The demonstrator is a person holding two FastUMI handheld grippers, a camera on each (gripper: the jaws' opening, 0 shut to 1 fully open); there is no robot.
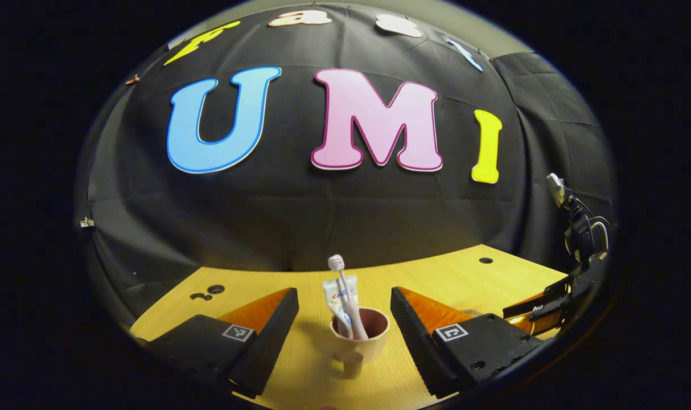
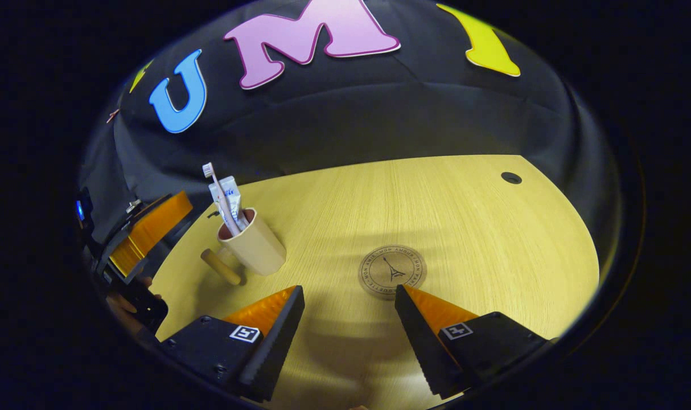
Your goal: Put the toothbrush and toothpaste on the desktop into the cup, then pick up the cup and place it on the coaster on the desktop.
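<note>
The cup (image 1: pixel 360 336) stands upright on the wooden desktop (image 1: pixel 471 279). The toothbrush (image 1: pixel 345 299) and the toothpaste (image 1: pixel 337 302) both stick up out of it. The brush head is on top, and the toothpaste tube leans right beside the brush. The cup has a small handle that points toward the camera in the left gripper view.

The left gripper (image 1: pixel 344 327) has its two fingers spread wide. The cup sits in the gap between them, but neither finger touches it.

In the right gripper view, the cup (image 2: pixel 254 247) is off to the left, with the toothbrush (image 2: pixel 216 196) and toothpaste (image 2: pixel 230 199) inside. The handle sticks out to the cup's left side. The round coaster (image 2: pixel 392 271) lies flat on the desktop (image 2: pixel 465 216), well apart from the cup. Nothing sits on it.

The right gripper (image 2: pixel 350 316) is also spread wide and holds nothing. The coaster is just ahead of its fingers, close to the tip of the finger on the right of the view.

The left gripper (image 2: pixel 143 239) also shows at the far left edge of that view, beside the cup.
</note>
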